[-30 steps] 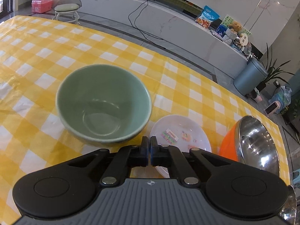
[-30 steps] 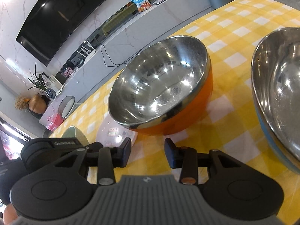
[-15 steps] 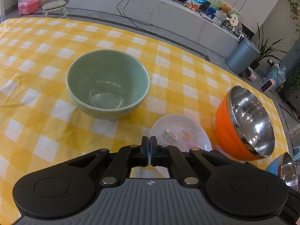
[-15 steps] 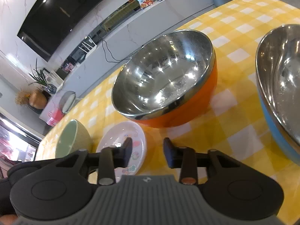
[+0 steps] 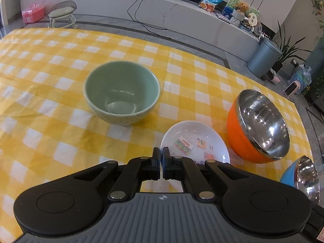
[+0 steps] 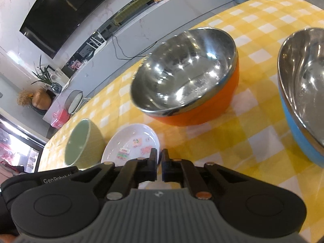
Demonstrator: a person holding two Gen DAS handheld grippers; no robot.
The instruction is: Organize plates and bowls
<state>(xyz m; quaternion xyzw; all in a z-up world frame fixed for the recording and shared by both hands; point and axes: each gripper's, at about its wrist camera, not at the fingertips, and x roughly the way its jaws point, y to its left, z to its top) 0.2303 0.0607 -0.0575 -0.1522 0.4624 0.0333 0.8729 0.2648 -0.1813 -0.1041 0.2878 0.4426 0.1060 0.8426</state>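
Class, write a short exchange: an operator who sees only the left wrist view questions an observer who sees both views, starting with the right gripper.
Operator: My left gripper is shut on the plate at its rim. What about the right gripper?
Observer: It is shut with nothing between its jaws; they have just been closing.
Operator: The blue bowl is cut off at my edge. Anything in it?
Observer: The part of its steel inside that shows in the right wrist view is empty.
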